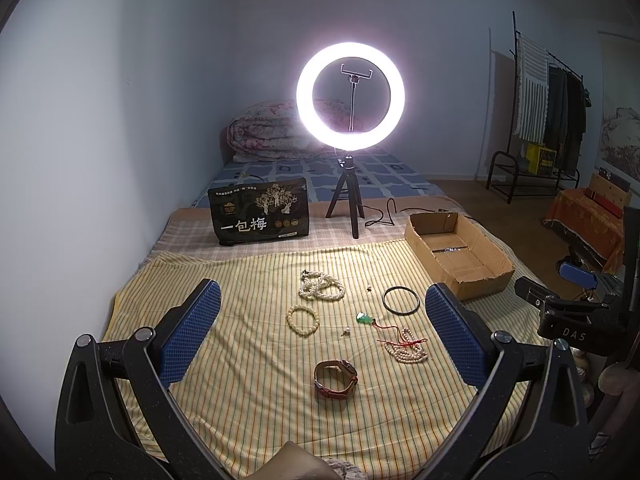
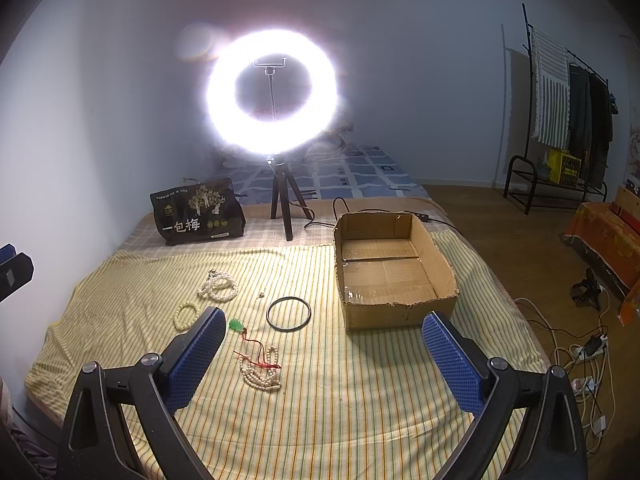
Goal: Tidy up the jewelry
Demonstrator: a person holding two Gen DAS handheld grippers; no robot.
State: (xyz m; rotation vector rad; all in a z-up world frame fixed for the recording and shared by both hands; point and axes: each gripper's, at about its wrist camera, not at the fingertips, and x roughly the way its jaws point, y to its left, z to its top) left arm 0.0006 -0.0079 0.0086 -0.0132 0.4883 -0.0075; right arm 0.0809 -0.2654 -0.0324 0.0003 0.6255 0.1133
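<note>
Both tools are spread wide and holding nothing, hovering over the yellow striped cloth (image 1: 248,400) on the bed.

My left tool (image 1: 320,344) gives the better look at the jewelry. Only its camera catches the brown leather-strap watch (image 1: 335,379), which sits right between the blue pads, closest to me. It also shows a tiny earring-looking bit (image 1: 345,332) just past the watch; too small to say what it is. The right tool's camera sees neither, since its left finger (image 2: 196,356) blocks that patch of cloth.

What the right tool (image 2: 320,356) shows better is the cardboard box (image 2: 440,276): I can see straight down to its taped floor, nothing inside as far as I can tell. From the left camera the box is off to the right and I only see into it at an angle.

Both cameras show the rest: the heaped pearl necklace (image 1: 321,286) farthest out, a cream bead bracelet (image 1: 304,320) nearer and left, a black bangle (image 2: 289,314) lying flat, a green pendant on a red cord (image 2: 236,325), and small white beads (image 2: 262,374) tangled with that cord. From the right tool, the white beads lie between the fingers, left of centre, and the box sits just ahead of the right finger. A lit ring light (image 1: 351,98) on a tripod and a black snack bag (image 1: 260,212) stand behind everything.
</note>
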